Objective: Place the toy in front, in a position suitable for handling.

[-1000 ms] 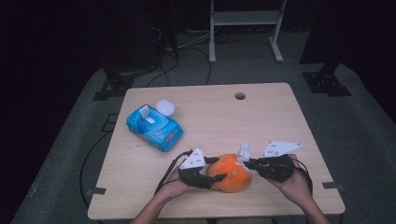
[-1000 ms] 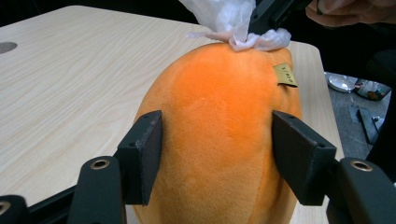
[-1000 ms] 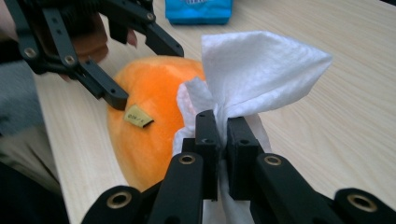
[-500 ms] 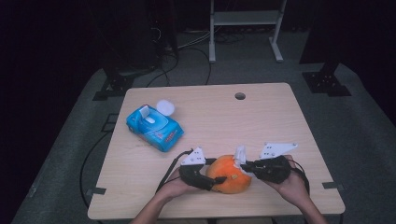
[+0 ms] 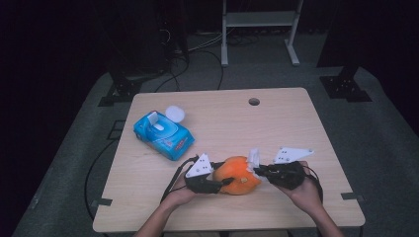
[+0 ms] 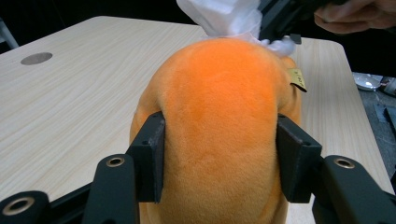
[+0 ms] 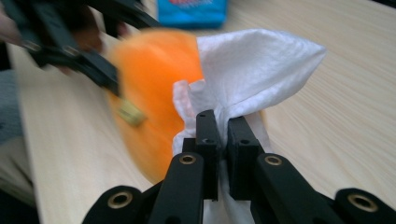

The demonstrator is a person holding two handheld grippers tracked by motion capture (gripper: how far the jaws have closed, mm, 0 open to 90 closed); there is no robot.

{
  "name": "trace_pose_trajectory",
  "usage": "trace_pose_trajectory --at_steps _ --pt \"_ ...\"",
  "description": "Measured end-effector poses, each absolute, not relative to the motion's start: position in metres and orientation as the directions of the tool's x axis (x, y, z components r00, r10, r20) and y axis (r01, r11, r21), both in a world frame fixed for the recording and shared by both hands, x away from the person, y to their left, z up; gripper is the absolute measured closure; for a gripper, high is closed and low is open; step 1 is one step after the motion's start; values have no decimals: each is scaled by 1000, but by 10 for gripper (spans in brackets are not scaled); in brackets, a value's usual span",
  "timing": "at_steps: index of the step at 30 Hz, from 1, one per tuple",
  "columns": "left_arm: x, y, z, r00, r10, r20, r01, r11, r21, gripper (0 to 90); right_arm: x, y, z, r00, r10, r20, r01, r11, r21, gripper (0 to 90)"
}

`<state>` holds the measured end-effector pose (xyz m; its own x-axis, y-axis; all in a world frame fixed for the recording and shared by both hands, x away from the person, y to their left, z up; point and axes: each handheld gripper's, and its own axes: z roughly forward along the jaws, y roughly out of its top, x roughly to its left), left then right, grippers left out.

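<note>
Plainly, from the high view, the plush point(image 5: 237, 175) is lying near the front edge of the table point(image 5: 296, 128), well apart from the blue wipes pack point(image 5: 163, 134) behind it to the left; the left gripper point(image 5: 217, 183) is pressing in on the plush's left side while the right gripper point(image 5: 257, 170) is meeting its right side with a white wipe point(image 5: 254, 157) sticking up beside the plush. Looking along the left gripper point(image 6: 219, 163), its jaws have just been closing and are now sitting about half open, both pads squeezing the plush point(image 6: 219, 116) at its flanks, the orange pile bulging slightly around them; the wipe point(image 6: 219, 16) is showing beyond the plush's far end. Looking along the right gripper point(image 7: 223, 140), its jaws are pinched fully together on a bunched fold of the wipe point(image 7: 252, 65), which is fanning out against the plush point(image 7: 154, 74). The plush is probably light, soft and squashy, with fuzzy pile that is unlikely to slip, so gripping across its middle is looking sound. The wipe is likely limp, thin and easily torn, so pinching a gathered fold is suiting it best.
</note>
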<state>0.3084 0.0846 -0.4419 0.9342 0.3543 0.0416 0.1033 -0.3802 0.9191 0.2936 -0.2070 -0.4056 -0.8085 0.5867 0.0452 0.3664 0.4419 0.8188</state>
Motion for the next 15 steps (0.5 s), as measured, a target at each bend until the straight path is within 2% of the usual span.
trace_pose_trajectory --at_steps 3,6,9,15 --pt "308 84 -442 936 351 35 109 -384 917 429 294 -215 -408 -787 614 62 394 424 815 844" --pt "308 83 -443 935 352 32 112 -382 917 420 288 -206 -398 -815 574 75 354 392 849 844" --pt "309 85 -444 933 358 21 127 -385 914 414 285 -191 -395 -835 549 24 312 438 843 843" --pt "309 84 -445 932 362 15 133 -380 915 406 294 -209 -409 -798 599 68 388 424 818 844"
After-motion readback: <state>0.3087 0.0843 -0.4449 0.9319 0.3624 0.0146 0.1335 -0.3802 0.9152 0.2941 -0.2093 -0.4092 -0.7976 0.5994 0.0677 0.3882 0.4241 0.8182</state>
